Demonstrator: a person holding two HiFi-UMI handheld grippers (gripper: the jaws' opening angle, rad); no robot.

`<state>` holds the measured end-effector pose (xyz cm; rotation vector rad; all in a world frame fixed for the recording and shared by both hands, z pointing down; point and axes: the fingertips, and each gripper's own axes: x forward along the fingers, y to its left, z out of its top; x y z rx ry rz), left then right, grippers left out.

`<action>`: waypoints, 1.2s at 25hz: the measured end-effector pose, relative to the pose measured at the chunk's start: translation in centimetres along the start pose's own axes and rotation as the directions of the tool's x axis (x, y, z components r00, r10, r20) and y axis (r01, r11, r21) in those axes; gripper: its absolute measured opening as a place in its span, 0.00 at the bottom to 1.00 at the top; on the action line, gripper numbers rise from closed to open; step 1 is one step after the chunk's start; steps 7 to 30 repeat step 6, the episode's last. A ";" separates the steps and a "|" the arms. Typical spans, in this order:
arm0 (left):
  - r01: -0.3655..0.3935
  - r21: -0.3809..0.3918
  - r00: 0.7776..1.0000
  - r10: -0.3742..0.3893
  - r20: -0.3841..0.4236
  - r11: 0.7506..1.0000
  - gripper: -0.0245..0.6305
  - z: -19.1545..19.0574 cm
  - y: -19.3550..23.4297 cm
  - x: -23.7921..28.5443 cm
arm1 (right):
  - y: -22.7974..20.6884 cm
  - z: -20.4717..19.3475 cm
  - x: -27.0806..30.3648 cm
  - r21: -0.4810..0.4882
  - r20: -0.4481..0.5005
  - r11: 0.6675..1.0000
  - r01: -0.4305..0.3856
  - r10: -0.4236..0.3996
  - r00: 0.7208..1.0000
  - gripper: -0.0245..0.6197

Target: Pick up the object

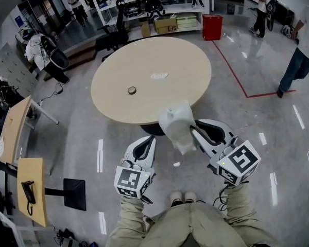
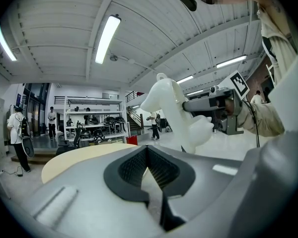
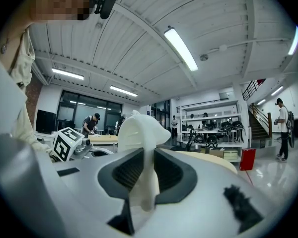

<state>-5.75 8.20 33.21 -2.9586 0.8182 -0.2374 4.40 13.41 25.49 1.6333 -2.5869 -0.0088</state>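
My right gripper [image 1: 194, 131] is shut on a white, milky object [image 1: 177, 124], which it holds in the air just before the table's near edge. In the right gripper view the object [image 3: 140, 133] rises from between the black pads [image 3: 170, 172], with its rounded top above them. The left gripper view shows the same object [image 2: 175, 114] ahead to the right, held by the right gripper [image 2: 207, 103]. My left gripper [image 1: 147, 140] hangs beside it at the left, apart from it. Its jaws look closed, and I see nothing between them.
The round beige table [image 1: 180, 66] carries a small tape roll [image 1: 132, 90] and a small white item [image 1: 158, 76]. A red bin [image 1: 212, 27] and shelves stand beyond it. People walk at the right [image 1: 302, 45] and back. Wooden desks [image 1: 13, 127] stand at the left.
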 end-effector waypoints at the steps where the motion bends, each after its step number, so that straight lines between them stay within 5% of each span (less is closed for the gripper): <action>1: 0.000 0.000 1.000 0.000 0.000 1.000 0.05 0.0 0.0 0.0 | 0.0 0.0 0.0 -0.001 -0.001 1.000 0.000 0.000 1.000 0.15; 30: 0.002 0.000 1.000 -0.002 -0.002 1.000 0.05 -0.1 0.1 0.0 | 0.1 0.1 0.1 -0.005 -0.001 1.000 0.003 -0.003 1.000 0.15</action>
